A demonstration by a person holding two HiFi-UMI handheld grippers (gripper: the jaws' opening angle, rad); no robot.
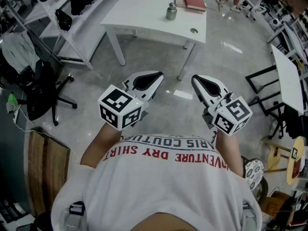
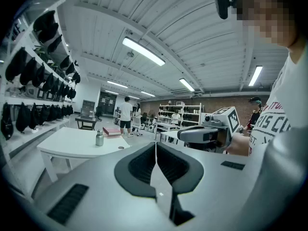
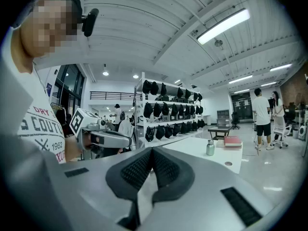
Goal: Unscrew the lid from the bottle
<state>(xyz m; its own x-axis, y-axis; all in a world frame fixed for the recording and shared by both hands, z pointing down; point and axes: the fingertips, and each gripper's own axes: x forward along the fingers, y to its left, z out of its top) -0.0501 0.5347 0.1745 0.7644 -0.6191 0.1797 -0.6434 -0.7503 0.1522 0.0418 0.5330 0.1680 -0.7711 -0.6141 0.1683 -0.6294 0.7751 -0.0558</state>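
A small silver bottle (image 1: 171, 11) with its lid on stands upright on a white table (image 1: 144, 13), far ahead of both grippers. It also shows in the left gripper view as the bottle (image 2: 99, 138) and in the right gripper view as the bottle (image 3: 210, 147). My left gripper (image 1: 154, 77) and right gripper (image 1: 198, 81) are held side by side in front of the person's chest, well short of the table. Both are shut with nothing between the jaws, as seen at the left gripper (image 2: 155, 144) and the right gripper (image 3: 152, 151).
A red book (image 1: 194, 1) lies on the table behind the bottle, and a round hole (image 1: 193, 31) is near the table's front edge. A black office chair (image 1: 41, 93) and racks of black bags (image 1: 79, 1) stand left. More tables (image 1: 288, 76) are right. People (image 2: 126, 114) stand beyond.
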